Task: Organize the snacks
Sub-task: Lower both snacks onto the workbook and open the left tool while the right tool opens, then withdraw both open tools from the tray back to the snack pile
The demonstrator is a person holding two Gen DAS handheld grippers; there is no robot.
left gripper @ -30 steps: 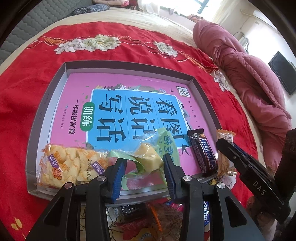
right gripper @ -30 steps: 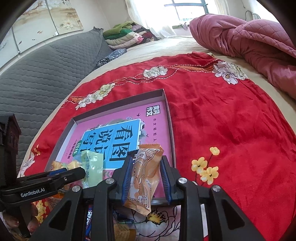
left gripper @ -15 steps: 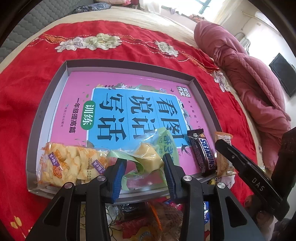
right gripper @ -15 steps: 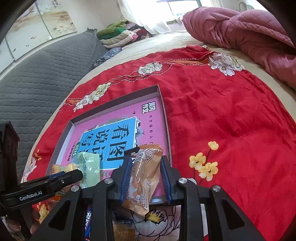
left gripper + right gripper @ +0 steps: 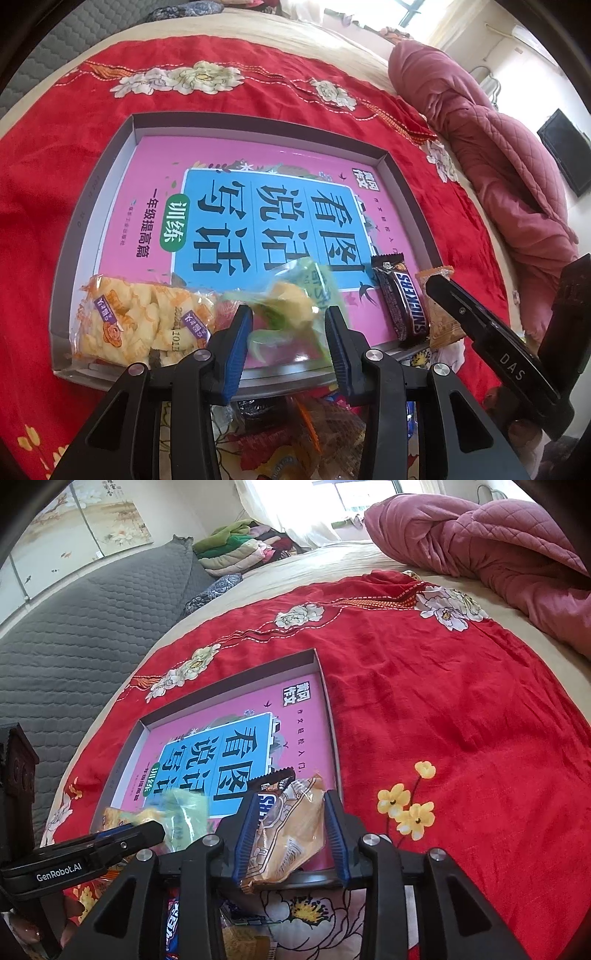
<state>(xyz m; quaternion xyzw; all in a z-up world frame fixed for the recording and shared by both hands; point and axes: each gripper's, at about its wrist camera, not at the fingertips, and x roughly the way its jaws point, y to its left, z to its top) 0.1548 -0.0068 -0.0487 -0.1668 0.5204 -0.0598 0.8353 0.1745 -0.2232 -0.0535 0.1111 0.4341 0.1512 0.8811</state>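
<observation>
A grey tray point(image 5: 92, 192) with a pink and blue printed floor lies on the red cloth. Along its near edge lie a yellow puff pack point(image 5: 140, 321), a green-wrapped snack point(image 5: 291, 306), a Snickers bar point(image 5: 404, 302) and an orange packet point(image 5: 441, 321). My left gripper point(image 5: 288, 328) is open, its jaws on either side of the green snack, which looks blurred. My right gripper point(image 5: 291, 830) is open around the orange packet point(image 5: 291, 830), which rests over the tray's near right corner point(image 5: 332, 738) beside the Snickers bar point(image 5: 275, 779).
A pile of loose snack packets point(image 5: 295, 439) lies on the cloth just below the tray's near edge, also in the right wrist view point(image 5: 236, 934). A pink quilt point(image 5: 498, 542) lies at the far right. A grey quilted mat point(image 5: 74, 627) lies left.
Both grippers have opened: the left has let go of the green snack, the right of the orange packet, which now lies lower by the Snickers bar in the tray.
</observation>
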